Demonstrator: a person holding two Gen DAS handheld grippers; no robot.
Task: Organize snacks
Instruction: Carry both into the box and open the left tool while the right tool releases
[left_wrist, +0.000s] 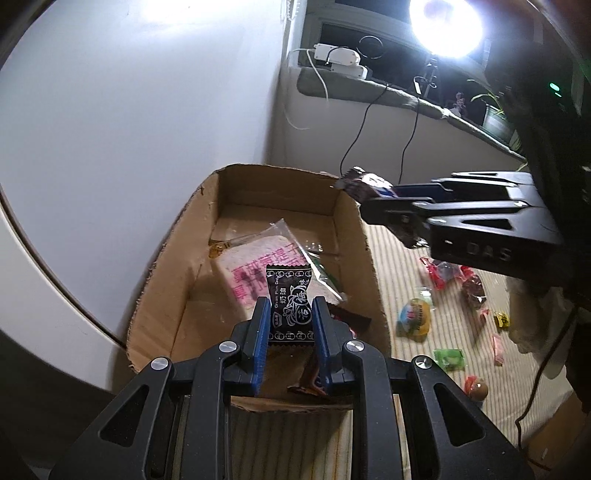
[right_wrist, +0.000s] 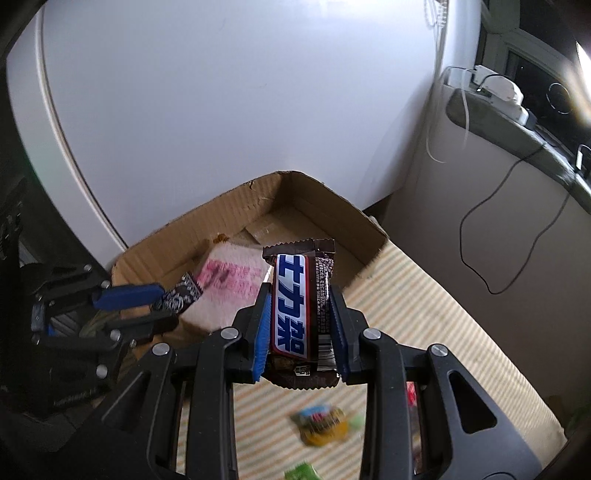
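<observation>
Snacks: the left gripper (left_wrist: 290, 314) is clamped on a black candy (left_wrist: 290, 301) above the box (left_wrist: 364, 236); the right gripper (right_wrist: 301, 321) pinches a bar (right_wrist: 301, 314) mid-length near the box rim. Both wrappers look light, slick and crushable; side grips across the middle seem sound. More snacks lie loose on the mat (left_wrist: 406, 266).

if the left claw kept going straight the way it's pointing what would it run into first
Probably the pink-printed bread packet lying in the cardboard box. The left claw, shut on a black plum candy, points down into the box, and the packet sits right beyond the candy. Depth is hard to judge here.
</observation>
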